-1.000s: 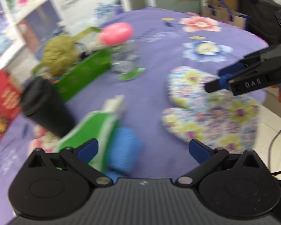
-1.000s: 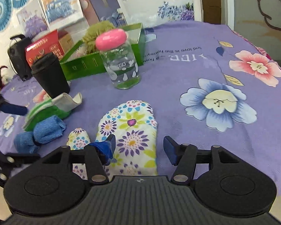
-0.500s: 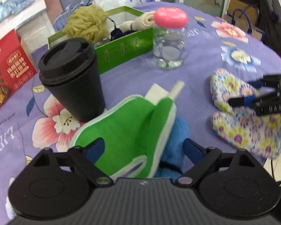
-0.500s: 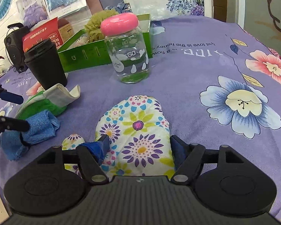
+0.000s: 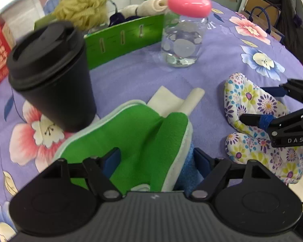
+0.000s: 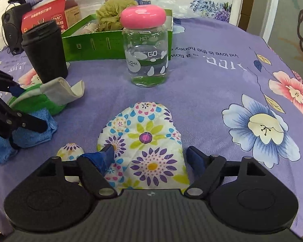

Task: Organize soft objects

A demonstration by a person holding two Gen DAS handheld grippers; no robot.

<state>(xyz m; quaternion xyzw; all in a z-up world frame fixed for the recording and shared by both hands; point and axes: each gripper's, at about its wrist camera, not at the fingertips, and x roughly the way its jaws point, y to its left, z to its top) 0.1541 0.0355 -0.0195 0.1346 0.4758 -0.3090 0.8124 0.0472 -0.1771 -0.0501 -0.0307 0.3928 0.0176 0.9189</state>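
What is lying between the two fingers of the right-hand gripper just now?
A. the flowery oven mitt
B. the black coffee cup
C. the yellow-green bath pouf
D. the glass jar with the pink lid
A: in the right wrist view the flowery oven mitt lies flat on the cloth between the open fingers of the right gripper, whose jaws have just been opening; the jar, cup and pouf stand farther back.

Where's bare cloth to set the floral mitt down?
Best is the wide stretch right of the floral mitt, out to the printed flowers, and the strip between the mitt and the jar. The left is crowded: green mitt, blue towel, black cup and green box sit close together.
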